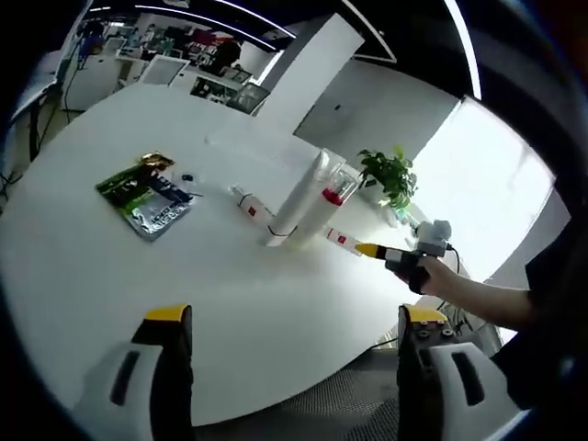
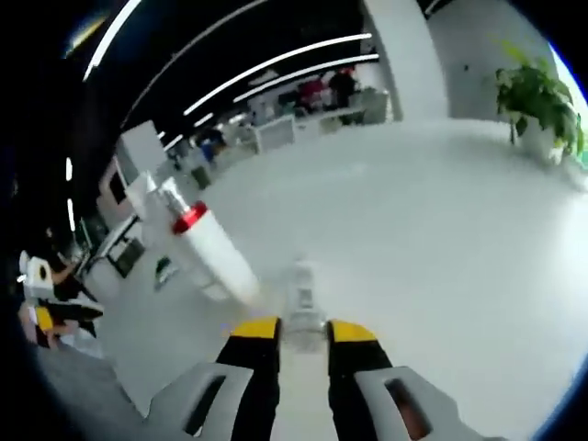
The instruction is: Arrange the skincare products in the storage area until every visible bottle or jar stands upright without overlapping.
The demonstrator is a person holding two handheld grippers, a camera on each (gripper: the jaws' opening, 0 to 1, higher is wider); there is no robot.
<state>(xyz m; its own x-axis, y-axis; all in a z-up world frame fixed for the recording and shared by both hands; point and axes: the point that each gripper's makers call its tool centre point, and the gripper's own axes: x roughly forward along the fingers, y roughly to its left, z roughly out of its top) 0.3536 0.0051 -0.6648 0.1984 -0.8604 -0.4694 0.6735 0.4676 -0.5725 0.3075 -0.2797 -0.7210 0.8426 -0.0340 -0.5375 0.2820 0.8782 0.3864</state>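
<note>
my right gripper (image 2: 292, 333) is pinched narrow on a small clear bottle (image 2: 303, 308) near the table's (image 1: 83, 266) edge | left gripper (image 1: 294, 317) hangs wide open off the near edge, holding nothing | white red-banded bottles (image 1: 308, 207) stand mid-table | green sachets (image 1: 147, 195) lie toward the far-left side

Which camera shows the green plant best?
The right gripper view shows the potted plant best: it looks bigger there, with drooping leaves and a pale pot clear at the table's far edge. In the left gripper view the plant is smaller, though still sharp, standing past the white bottle.
</note>
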